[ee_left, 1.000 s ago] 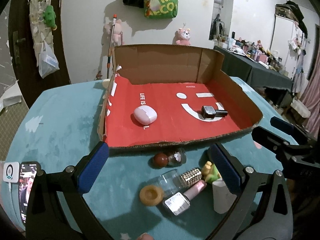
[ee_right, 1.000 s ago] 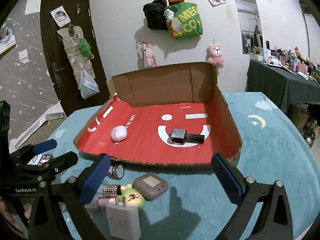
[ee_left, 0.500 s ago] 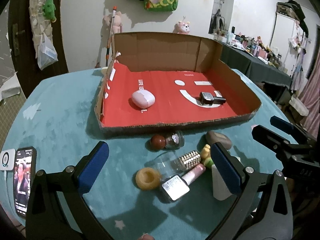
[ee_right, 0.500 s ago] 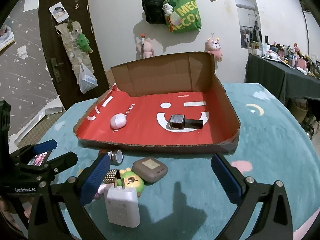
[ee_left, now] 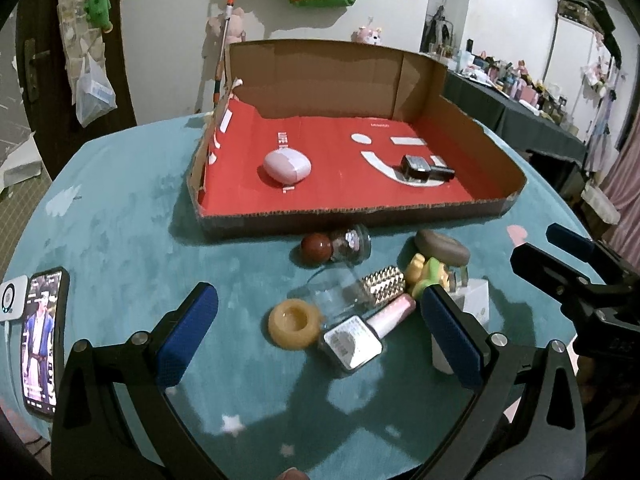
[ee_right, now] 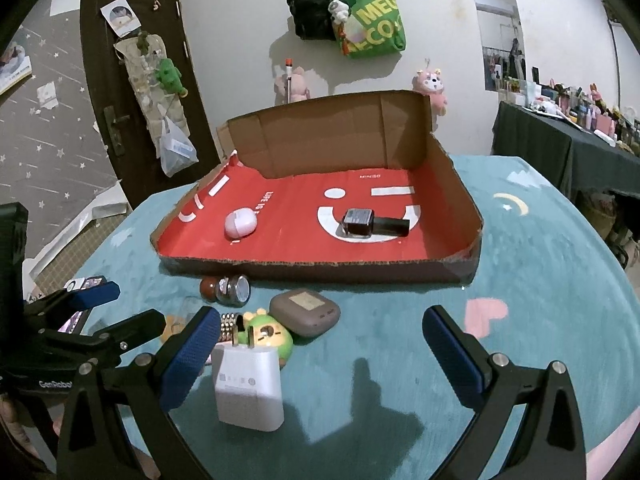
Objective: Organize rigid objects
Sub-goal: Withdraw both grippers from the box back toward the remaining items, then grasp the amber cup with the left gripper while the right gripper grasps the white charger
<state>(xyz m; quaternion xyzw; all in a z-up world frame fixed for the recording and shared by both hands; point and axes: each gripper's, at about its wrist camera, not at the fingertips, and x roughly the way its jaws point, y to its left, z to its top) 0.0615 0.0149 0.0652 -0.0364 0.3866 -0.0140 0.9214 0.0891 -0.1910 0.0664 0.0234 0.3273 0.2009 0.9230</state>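
Both grippers farther back from the box (ee_left: 360, 216), fingers (ee_left: 188, 332) spread, empty.

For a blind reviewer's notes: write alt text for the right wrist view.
Open right gripper hovers over a teal table, near a white charger, a green toy and a brown case. Beyond, a red-lined cardboard box holds a pink case and a smartwatch.

Lit phone (ee_left: 40, 340) on teal tablecloth (ee_left: 120, 240), perhaps playing video.
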